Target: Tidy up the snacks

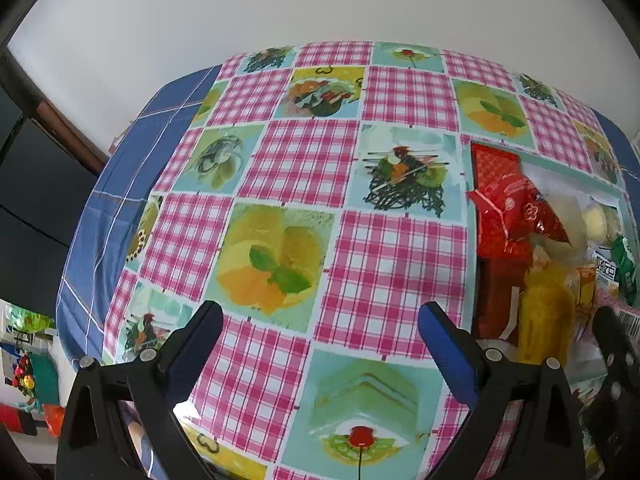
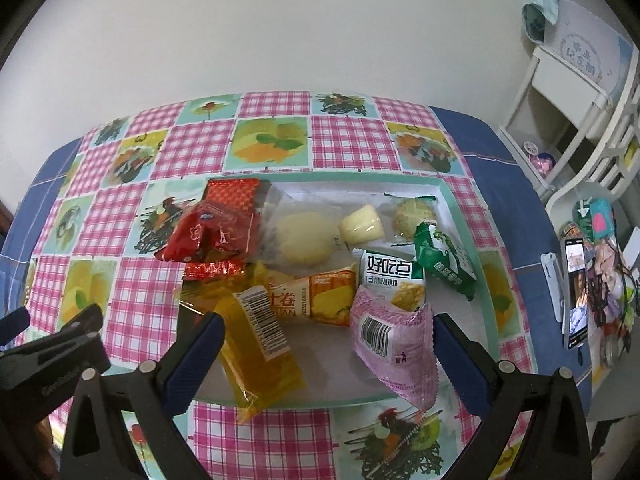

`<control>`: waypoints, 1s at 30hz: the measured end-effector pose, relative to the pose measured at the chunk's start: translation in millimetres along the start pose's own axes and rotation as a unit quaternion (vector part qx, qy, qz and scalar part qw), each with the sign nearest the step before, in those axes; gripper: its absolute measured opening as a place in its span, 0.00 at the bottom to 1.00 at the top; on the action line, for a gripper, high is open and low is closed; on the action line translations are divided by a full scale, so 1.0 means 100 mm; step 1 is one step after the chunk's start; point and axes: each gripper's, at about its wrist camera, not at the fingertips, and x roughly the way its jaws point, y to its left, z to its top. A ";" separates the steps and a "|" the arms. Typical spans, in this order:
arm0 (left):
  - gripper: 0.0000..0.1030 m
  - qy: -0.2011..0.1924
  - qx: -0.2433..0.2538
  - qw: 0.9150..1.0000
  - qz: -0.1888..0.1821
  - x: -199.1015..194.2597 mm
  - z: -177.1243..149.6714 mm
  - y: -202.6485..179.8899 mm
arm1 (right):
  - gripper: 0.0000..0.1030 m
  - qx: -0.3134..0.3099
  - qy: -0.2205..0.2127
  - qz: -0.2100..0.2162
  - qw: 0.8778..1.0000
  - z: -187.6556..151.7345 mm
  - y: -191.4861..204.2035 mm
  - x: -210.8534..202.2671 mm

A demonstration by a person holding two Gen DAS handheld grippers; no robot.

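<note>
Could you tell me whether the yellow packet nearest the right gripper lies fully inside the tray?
Not fully. The yellow packet lies flat, its near end overhanging the tray rim onto the tablecloth.

I am looking into a lived-in home room. The worktop (image 2: 500, 184) wears a vinyl cloth of pink gingham and fruit and dessert prints over a blue checked cover. A plain white wall (image 2: 280, 28) stands behind it. To the right is a white shelf unit (image 2: 568, 92) holding small trinkets, and beside it a cluttered side surface with a lit phone (image 2: 576, 292).
</note>
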 end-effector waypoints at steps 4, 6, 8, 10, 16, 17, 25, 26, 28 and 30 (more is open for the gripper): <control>0.95 0.008 -0.008 1.000 0.000 0.03 -0.02 0.04 | 1.00 0.005 -0.009 -0.027 1.000 0.03 -0.06 0.09; 0.95 0.011 -0.012 1.000 -0.001 0.05 -0.02 0.05 | 1.00 0.016 -0.011 -0.031 0.999 0.04 -0.12 0.11; 0.95 0.013 -0.013 1.000 -0.001 0.06 -0.02 0.06 | 1.00 0.033 -0.017 -0.031 0.999 0.06 -0.20 0.13; 0.95 0.015 -0.013 1.000 -0.002 0.08 -0.02 0.06 | 1.00 0.046 -0.020 -0.030 0.998 0.07 -0.26 0.15; 0.95 0.011 -0.014 1.000 -0.016 0.07 -0.01 0.06 | 1.00 0.046 -0.047 -0.016 0.998 0.11 -0.26 0.20; 0.95 0.009 -0.015 1.000 -0.017 0.06 -0.01 0.06 | 1.00 0.041 -0.061 -0.018 0.997 0.12 -0.24 0.19; 0.95 0.007 -0.020 1.000 -0.014 0.07 0.00 0.08 | 1.00 0.016 -0.106 -0.032 0.994 0.22 -0.13 0.09; 0.95 0.006 -0.021 1.000 -0.012 0.07 0.00 0.08 | 1.00 0.014 -0.111 -0.033 0.993 0.23 -0.11 0.05; 0.95 0.006 -0.022 1.000 -0.009 0.07 0.00 0.08 | 1.00 0.012 -0.124 -0.029 0.992 0.25 -0.09 -0.05; 0.95 0.007 -0.023 1.000 -0.006 0.07 -0.01 0.10 | 1.00 0.010 -0.130 -0.025 0.991 0.25 -0.05 -0.12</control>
